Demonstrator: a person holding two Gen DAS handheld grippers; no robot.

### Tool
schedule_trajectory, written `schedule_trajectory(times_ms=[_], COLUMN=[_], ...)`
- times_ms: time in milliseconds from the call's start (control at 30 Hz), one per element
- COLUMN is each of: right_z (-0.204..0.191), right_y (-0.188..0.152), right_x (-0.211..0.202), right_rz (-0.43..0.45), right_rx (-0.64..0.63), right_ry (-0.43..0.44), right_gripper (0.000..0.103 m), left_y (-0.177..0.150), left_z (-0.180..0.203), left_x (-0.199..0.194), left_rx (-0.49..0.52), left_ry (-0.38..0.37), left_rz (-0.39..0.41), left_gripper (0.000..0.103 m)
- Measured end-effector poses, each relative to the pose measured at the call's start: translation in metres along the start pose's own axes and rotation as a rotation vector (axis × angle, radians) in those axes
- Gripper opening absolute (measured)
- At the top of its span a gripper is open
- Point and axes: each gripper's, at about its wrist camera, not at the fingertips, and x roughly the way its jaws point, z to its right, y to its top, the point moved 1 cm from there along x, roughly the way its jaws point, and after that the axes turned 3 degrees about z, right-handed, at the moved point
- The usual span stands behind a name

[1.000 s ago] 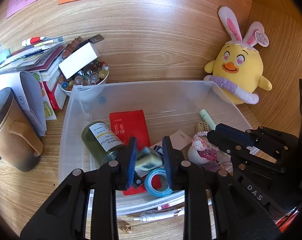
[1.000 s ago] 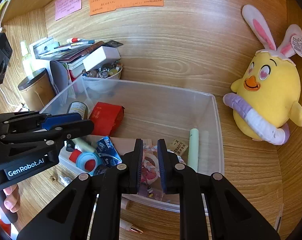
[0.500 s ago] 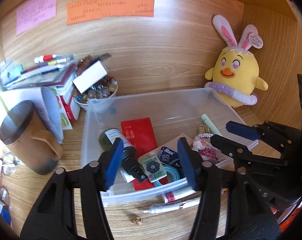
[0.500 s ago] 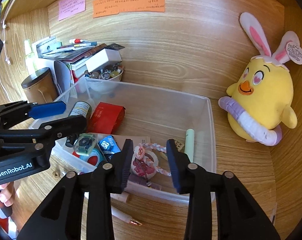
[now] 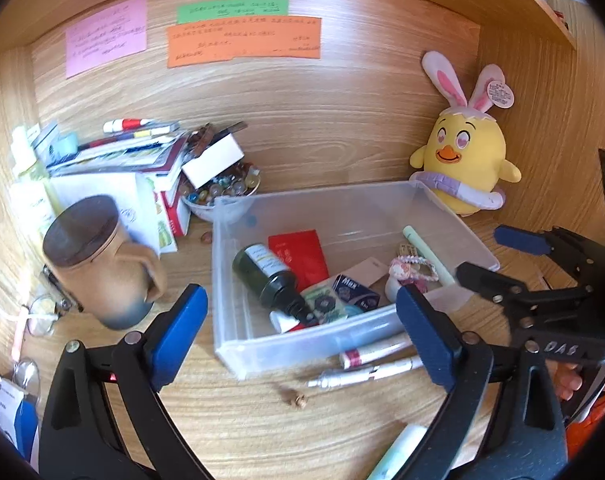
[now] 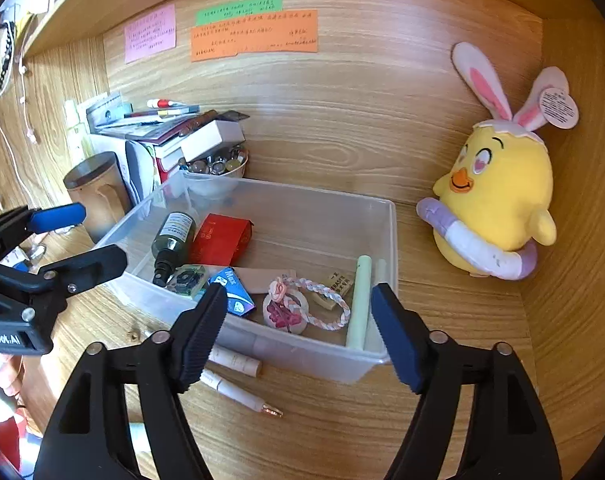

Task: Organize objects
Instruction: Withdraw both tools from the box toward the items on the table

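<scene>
Left tool (image 5: pixel 302 320) spread wide, holding nothing, hovering over the near edge of the clear bin (image 5: pixel 442 208). Right tool (image 6: pixel 298 320) likewise wide open and empty, poised above the bin's near wall (image 6: pixel 302 356).

Inside the bin, straight ahead of the left tool: dark bottle (image 5: pixel 268 276) lying on its side, red packet (image 5: pixel 300 254) just beyond it, small blue box (image 5: pixel 356 290) and a green card with a dark disc (image 5: pixel 322 302) beside the bottle's cap. Ahead of the right tool, between its fingers: white trinket with a pink braided cord (image 6: pixel 290 308); pale green stick (image 6: pixel 360 300) lying just inside the right finger's line, along the bin's side wall.

On the surface (image 5: pixel 242 420), outside the bin and just below the tools: two white pens (image 6: pixel 238 380), plus a tiny brown bit (image 5: pixel 298 400) near the left tool.

Off to the left of both tools: brown lidded mug (image 5: pixel 98 260), stack of books (image 5: pixel 142 160), bowl of marbles (image 5: pixel 222 188) with a white box resting on top. Off to the right, against the back wall: yellow chick toy (image 6: pixel 498 200) with rabbit ears, well apart from the bin.
</scene>
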Motion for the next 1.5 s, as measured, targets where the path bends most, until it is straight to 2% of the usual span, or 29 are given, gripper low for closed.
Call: schedule_trajectory(times_ms=[133, 333, 567, 667, 733, 867, 1000, 1167, 1267, 1500], right_z=[0.002, -0.005, -0.020, -0.026, -0.030, -0.039, -0.038, -0.036, -0.035, -0.038], right_y=[-0.006, -0.021, -0.046, -0.057, -0.061, -0.065, -0.065, -0.064, -0.066, -0.076], right_x=[-0.010, -0.014, 0.004, 0.015, 0.021, 0.033, 0.041, 0.044, 0.038, 0.017], right_rz=[0.004, -0.034, -0.125, -0.174, -0.200, -0.238, -0.250, -0.252, -0.240, -0.251], right_rx=[0.010, 0.008, -0.016, -0.022, -0.031, -0.072, -0.070, -0.076, -0.088, -0.130], right_ry=[0.006, 0.074, 0.126, 0.178, 0.195, 0.211, 0.211, 0.213, 0.219, 0.253], right_gripper=[0.074, 0.075, 0.075, 0.074, 0.072, 0.052, 0.043, 0.023, 0.013, 0.009], left_y=[-0.012, -0.037, -0.064, -0.072, -0.075, -0.079, -0.083, -0.084, -0.083, -0.083], left_z=[-0.007, -0.013, -0.019, -0.023, -0.025, -0.025, -0.021, -0.012, -0.011, -0.008], left_x=[-0.004, -0.003, 0.006, 0.008, 0.008, 0.010, 0.013, 0.022, 0.027, 0.038], left_rx=[-0.002, -0.003, -0.018, -0.022, -0.029, -0.036, -0.024, 0.009, 0.011, 0.018], left_ry=[0.017, 0.022, 0.014, 0.002, -0.003, -0.024, -0.047, -0.053, -0.062, -0.068], left_rz=[-0.026, -0.085, -0.155, -0.183, -0.189, -0.211, -0.225, -0.242, -0.252, -0.280], left_gripper=[0.097, 0.097, 0.097, 0.096, 0.094, 0.079, 0.069, 0.055, 0.051, 0.043])
